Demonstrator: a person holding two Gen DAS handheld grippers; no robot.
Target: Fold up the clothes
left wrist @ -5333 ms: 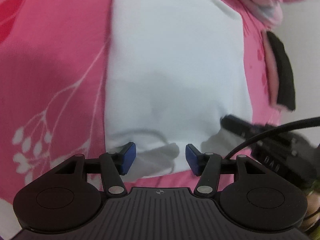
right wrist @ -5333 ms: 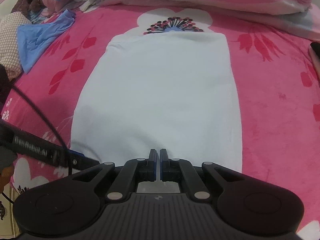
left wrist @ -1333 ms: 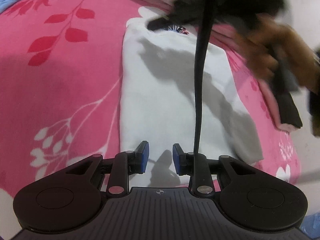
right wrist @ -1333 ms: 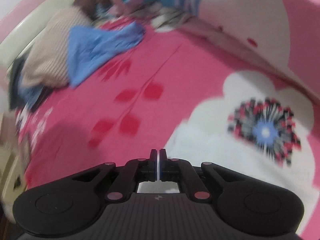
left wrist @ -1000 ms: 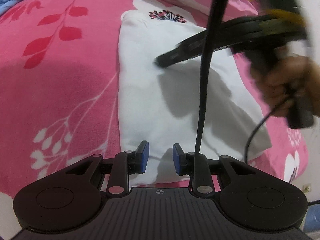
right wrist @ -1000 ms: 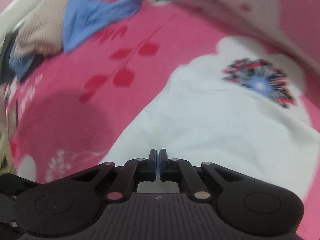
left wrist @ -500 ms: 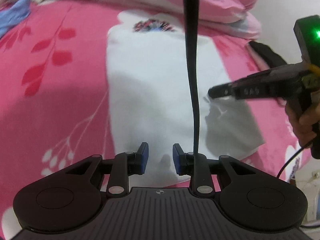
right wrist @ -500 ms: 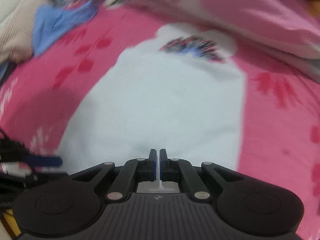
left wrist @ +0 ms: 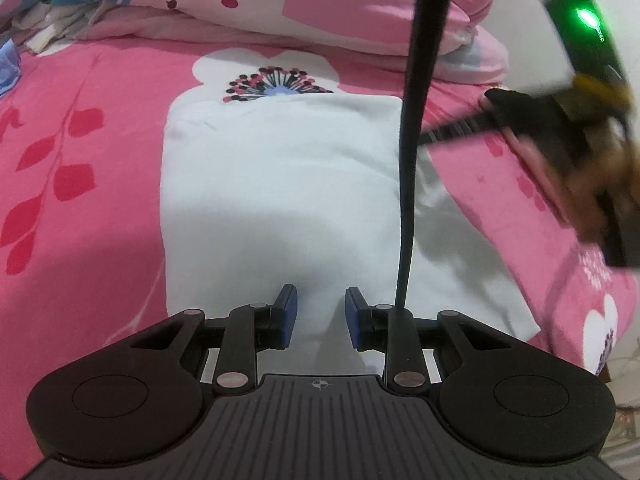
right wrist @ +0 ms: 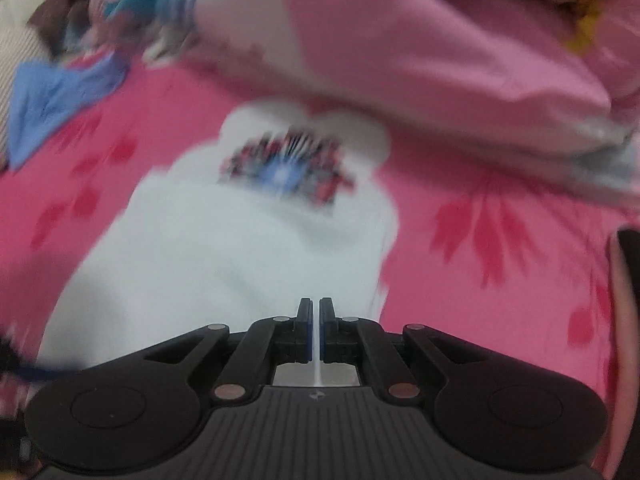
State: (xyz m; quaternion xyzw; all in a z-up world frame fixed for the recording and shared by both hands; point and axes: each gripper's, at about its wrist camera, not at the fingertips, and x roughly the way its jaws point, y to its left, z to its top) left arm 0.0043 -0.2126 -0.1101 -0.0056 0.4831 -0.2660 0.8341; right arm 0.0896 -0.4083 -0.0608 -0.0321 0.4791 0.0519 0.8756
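A white garment (left wrist: 280, 200) lies folded into a long panel on the pink flowered bedspread (left wrist: 80, 200). Its far end touches a white flower print with a dark burst. My left gripper (left wrist: 318, 316) hovers over the garment's near end, its blue pads apart with nothing between them. In the left wrist view my right gripper (left wrist: 452, 132), held by a hand (left wrist: 616, 168), is blurred beside the garment's right edge. In the blurred right wrist view the right gripper (right wrist: 316, 322) is shut over the white garment (right wrist: 220, 260) near its right side, with no cloth visibly caught.
A black cable (left wrist: 412, 160) hangs down across the left wrist view. Pink quilts (left wrist: 320, 8) are piled along the far side. A blue cloth (right wrist: 52, 96) lies far left. A black and pink item (right wrist: 628, 280) rests at the right, near the bed's edge.
The right gripper swept from over the garment's middle across to its right edge, staying shut. The left gripper drew back a little, its pads keeping the same gap.
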